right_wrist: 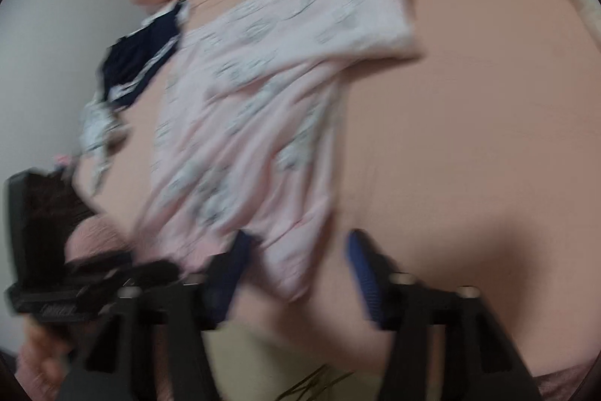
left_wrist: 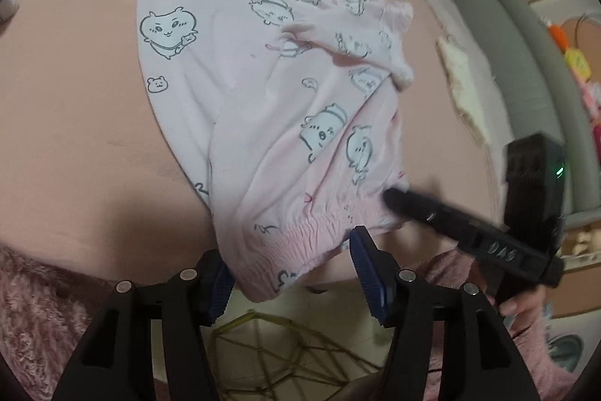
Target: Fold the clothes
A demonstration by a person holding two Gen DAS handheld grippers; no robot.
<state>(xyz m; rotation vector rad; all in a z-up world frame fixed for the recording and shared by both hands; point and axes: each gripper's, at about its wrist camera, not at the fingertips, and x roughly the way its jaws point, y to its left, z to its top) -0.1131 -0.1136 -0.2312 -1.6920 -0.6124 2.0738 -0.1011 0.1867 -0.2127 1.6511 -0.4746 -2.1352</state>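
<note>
Pale pink pajama pants with cartoon animal prints lie on the pink bed sheet, partly folded, one leg laid across the top. The gathered waistband hangs over the near bed edge. My left gripper is open, and the waistband sits between its blue-padded fingers. My right gripper comes in from the right with its tip at the waistband corner. The right wrist view is blurred: the pants stretch away, and my right gripper is open around their near edge. The left gripper shows at lower left.
A navy garment with white stripes and a grey-white garment lie beyond the pants. A cream cloth and a grey padded bed frame are at the right. A fuzzy pink sleeve is near. Floor shows below the bed edge.
</note>
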